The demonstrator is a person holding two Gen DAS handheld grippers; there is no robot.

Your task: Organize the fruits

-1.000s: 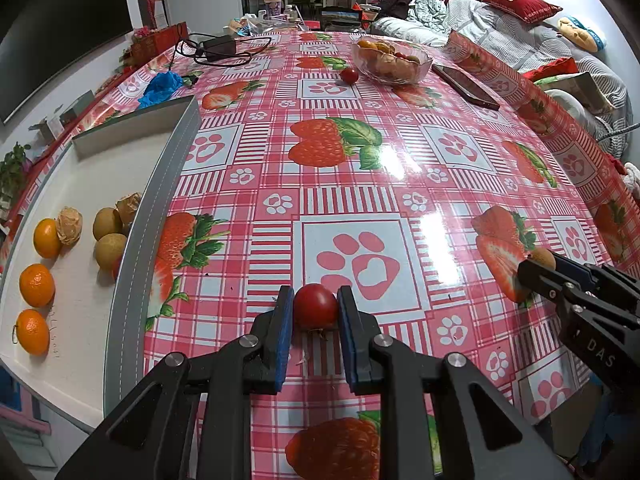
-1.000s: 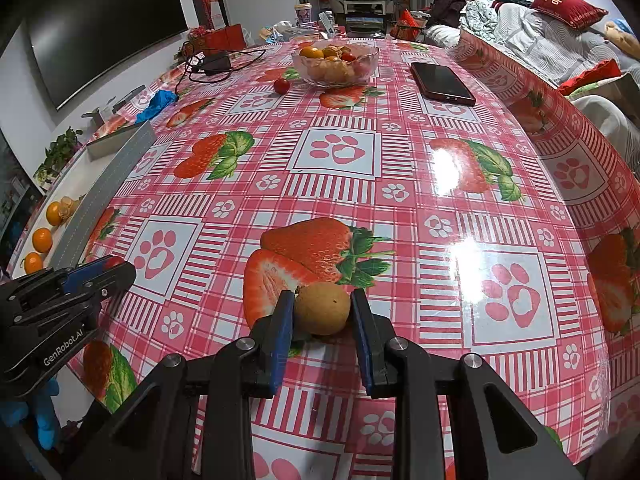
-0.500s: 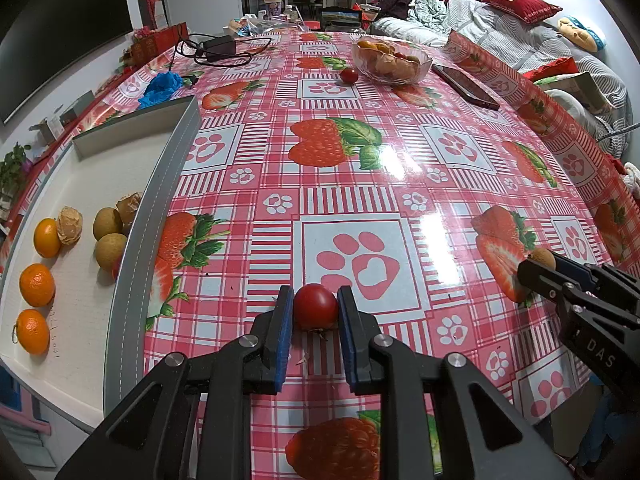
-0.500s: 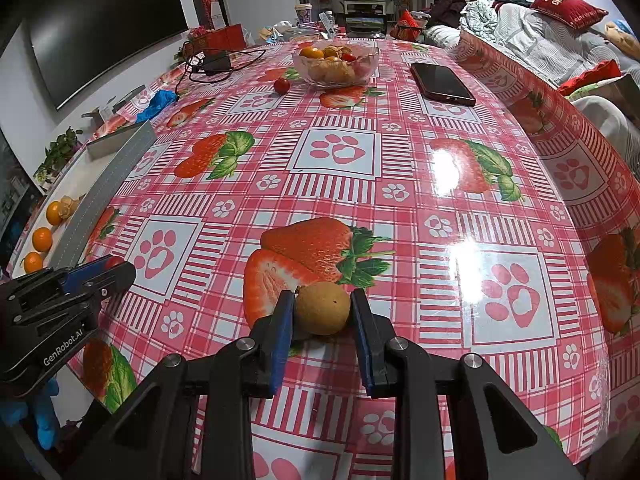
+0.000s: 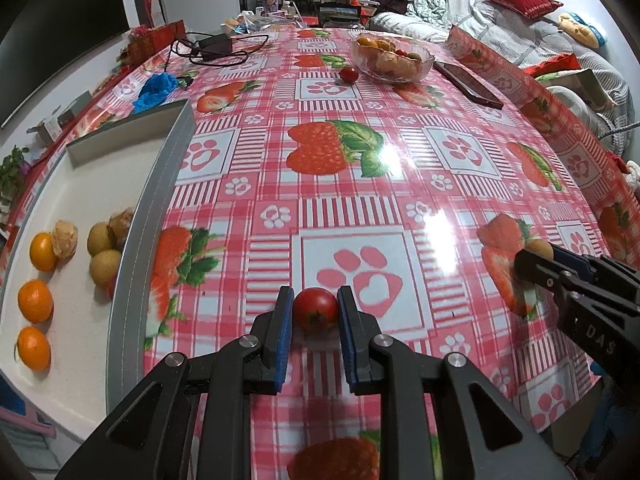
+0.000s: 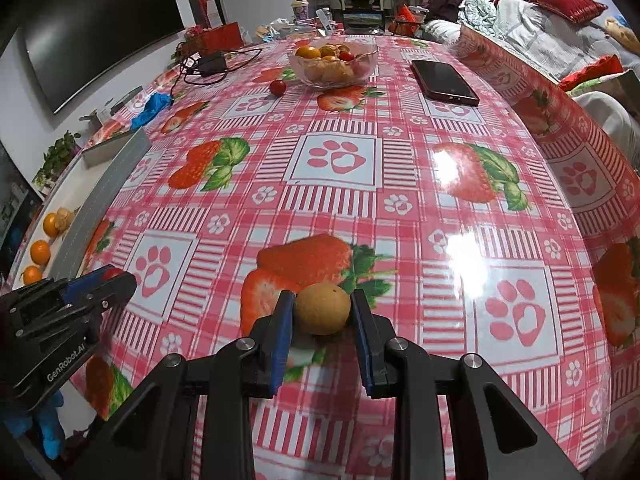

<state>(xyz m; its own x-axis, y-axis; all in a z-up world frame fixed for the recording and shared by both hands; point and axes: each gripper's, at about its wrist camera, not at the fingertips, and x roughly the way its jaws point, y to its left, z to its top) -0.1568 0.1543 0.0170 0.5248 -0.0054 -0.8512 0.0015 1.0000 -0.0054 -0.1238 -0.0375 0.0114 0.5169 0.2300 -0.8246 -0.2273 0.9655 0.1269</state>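
Two fruits in hand, left tongs [image 5: 311, 312] clamped on a cherry tomato [image 5: 315, 307], right tongs [image 6: 321, 312] on a brown longan [image 6: 322, 309], both low over the surface [image 5: 360, 208]; several sorted in the tray [image 5: 132, 264], bowl [image 6: 334, 65] far from emptied.

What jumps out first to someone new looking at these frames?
The loud red strawberry-and-paw tablecloth fills both views. Up front, the left gripper is shut on a small tomato, and the right gripper is shut on a tan round fruit. A glass fruit bowl sits at the far end, and oranges line a white tray on the left.
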